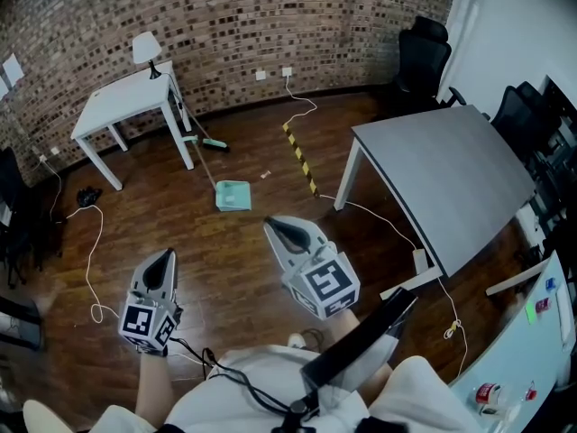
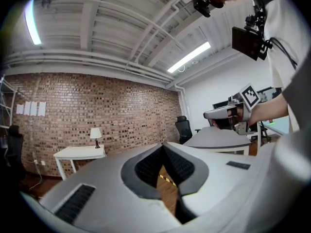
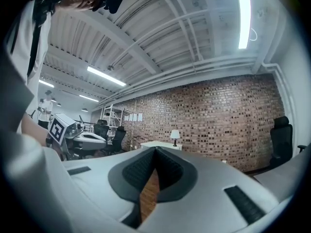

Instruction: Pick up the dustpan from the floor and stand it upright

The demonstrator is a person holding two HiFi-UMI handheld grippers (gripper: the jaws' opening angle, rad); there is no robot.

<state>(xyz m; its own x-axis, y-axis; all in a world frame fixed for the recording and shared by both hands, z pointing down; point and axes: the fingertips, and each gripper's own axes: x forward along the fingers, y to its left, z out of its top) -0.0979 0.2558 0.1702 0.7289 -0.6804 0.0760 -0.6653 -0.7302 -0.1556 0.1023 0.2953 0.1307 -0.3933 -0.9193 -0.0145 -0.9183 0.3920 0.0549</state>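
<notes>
A pale green dustpan (image 1: 233, 195) lies flat on the wooden floor, its long handle (image 1: 200, 154) running up-left toward the white table. A green brush head (image 1: 213, 143) lies on the floor near the handle's far end. My left gripper (image 1: 166, 259) is held low at the left, shut and empty. My right gripper (image 1: 276, 226) is held beside it, nearer the dustpan, also shut and empty. Both point level at the brick wall, well short of the dustpan. In the left gripper view the jaws (image 2: 163, 148) meet at the tips; the right gripper view shows the same (image 3: 155, 152).
A white table (image 1: 126, 97) with a lamp (image 1: 147, 50) stands by the brick wall. A large grey table (image 1: 446, 174) fills the right, with black chairs (image 1: 422, 59) behind it. Yellow-black tape (image 1: 300, 157) and white cables (image 1: 90, 260) lie on the floor.
</notes>
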